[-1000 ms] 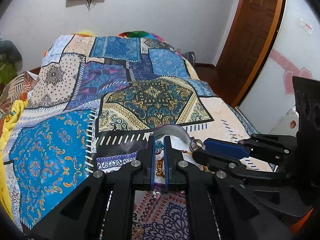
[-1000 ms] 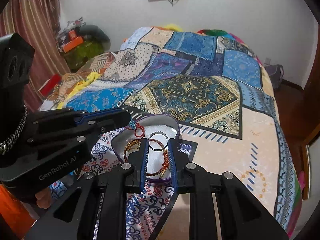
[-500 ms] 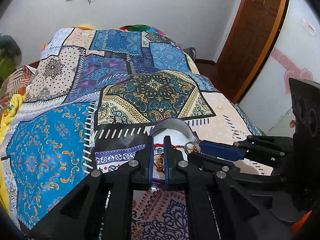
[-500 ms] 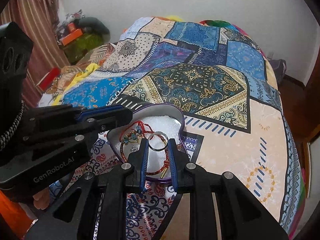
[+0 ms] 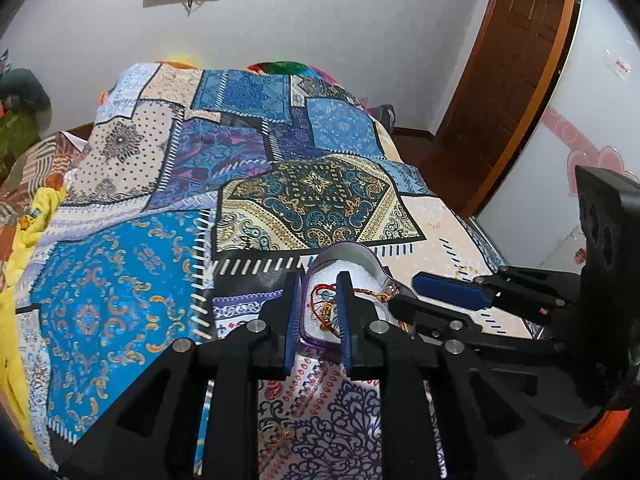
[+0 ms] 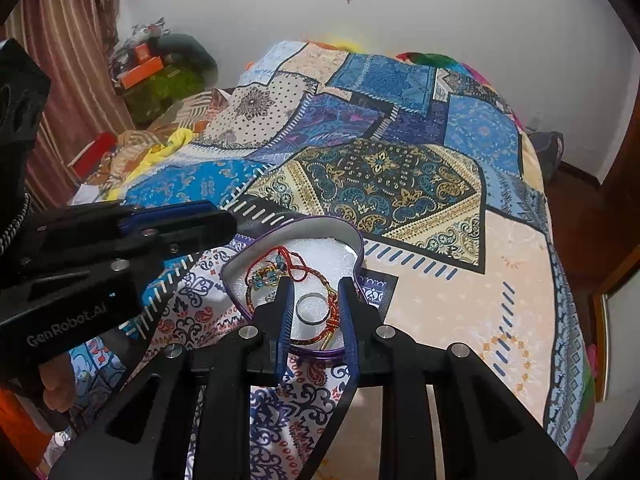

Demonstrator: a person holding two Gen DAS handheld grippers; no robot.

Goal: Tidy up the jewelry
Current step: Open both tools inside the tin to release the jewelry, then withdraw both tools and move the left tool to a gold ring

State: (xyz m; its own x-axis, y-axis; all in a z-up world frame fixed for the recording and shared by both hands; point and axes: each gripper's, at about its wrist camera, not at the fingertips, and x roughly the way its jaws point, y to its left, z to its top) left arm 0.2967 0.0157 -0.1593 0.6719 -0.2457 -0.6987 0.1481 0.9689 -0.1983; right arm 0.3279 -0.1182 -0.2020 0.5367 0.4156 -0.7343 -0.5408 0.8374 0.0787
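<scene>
Left tongs (image 5: 318,304) have just been parting, slightly spread, nothing pinched, over the purple-rimmed heart-shaped tin box (image 6: 356,246) on the patchwork bedspread (image 6: 400,176). Right tongs (image 6: 314,306) also slightly spread, empty, straddling the silver ring (image 6: 311,309) inside the box beside red thread bracelets (image 6: 280,268). Best lift both tongs straight clear of the box, avoiding thread snags.

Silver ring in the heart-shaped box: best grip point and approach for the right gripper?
Take the silver ring across its band, coming from above with one jaw outside the rim and one through the hole. It lies flat on the white padding of the heart-shaped box, so a side pinch probably has too little edge. The right gripper already straddles it; mind the red thread bracelet at its right edge.
</scene>
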